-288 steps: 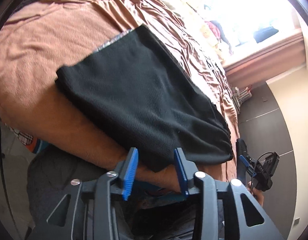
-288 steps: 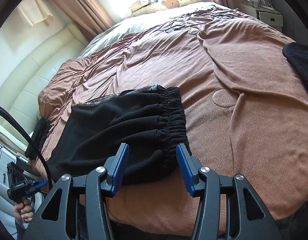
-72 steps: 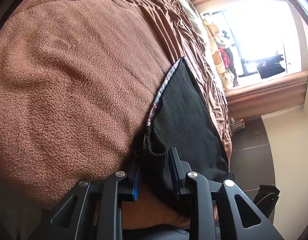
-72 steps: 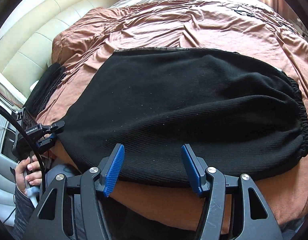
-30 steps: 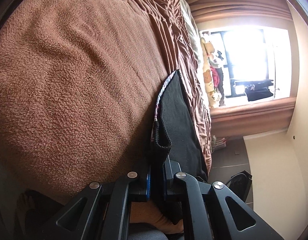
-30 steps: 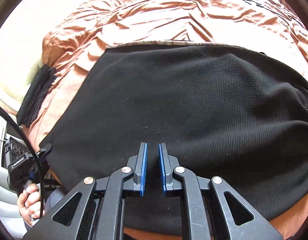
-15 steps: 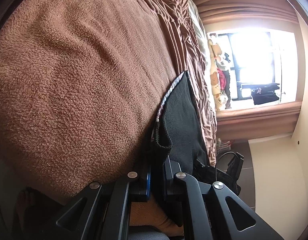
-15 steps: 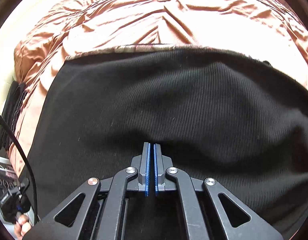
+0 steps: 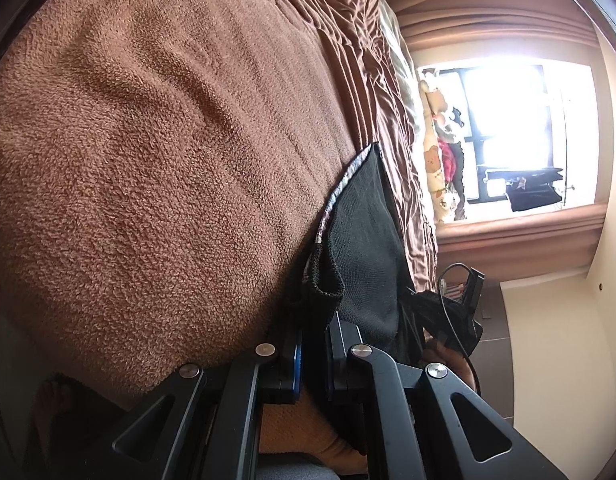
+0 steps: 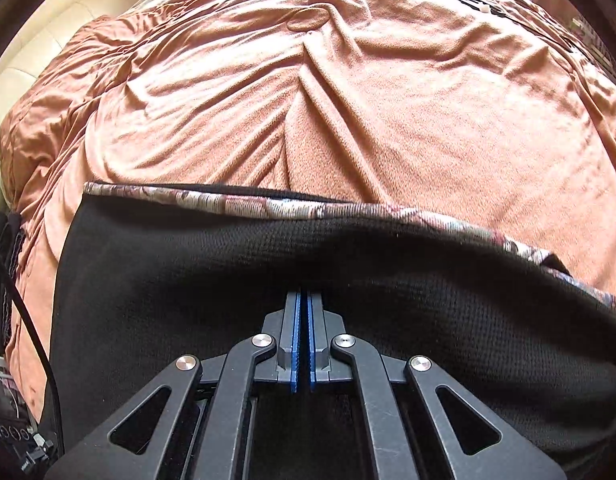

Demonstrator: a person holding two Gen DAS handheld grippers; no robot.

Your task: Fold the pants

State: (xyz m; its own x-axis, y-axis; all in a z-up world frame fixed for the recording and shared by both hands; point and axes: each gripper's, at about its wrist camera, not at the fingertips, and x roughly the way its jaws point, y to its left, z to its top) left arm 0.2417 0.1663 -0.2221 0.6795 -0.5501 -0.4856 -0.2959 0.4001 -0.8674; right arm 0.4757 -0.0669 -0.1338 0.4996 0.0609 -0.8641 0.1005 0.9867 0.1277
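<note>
The black knit pants (image 10: 188, 280) lie folded on the brown blanket, with a patterned inner edge (image 10: 348, 210) showing along the far side. My right gripper (image 10: 302, 300) is shut on the near edge of the pants and lifts it. My left gripper (image 9: 313, 320) is shut on a corner of the same pants (image 9: 364, 240), seen edge-on. The right gripper (image 9: 464, 300) with its cable shows at the far end of the pants in the left wrist view.
A brown fleece blanket (image 10: 388, 100) covers the whole bed (image 9: 148, 160). A cream padded headboard (image 10: 48, 32) is at the left. A bright window (image 9: 520, 128) and plush toys (image 9: 436, 160) are beyond the bed. Dark fabric (image 10: 4, 260) lies at the bed's left edge.
My right gripper has closed on the near edge of the pants and lifted it forward, so more blanket shows beyond. My left gripper stays shut on its corner.
</note>
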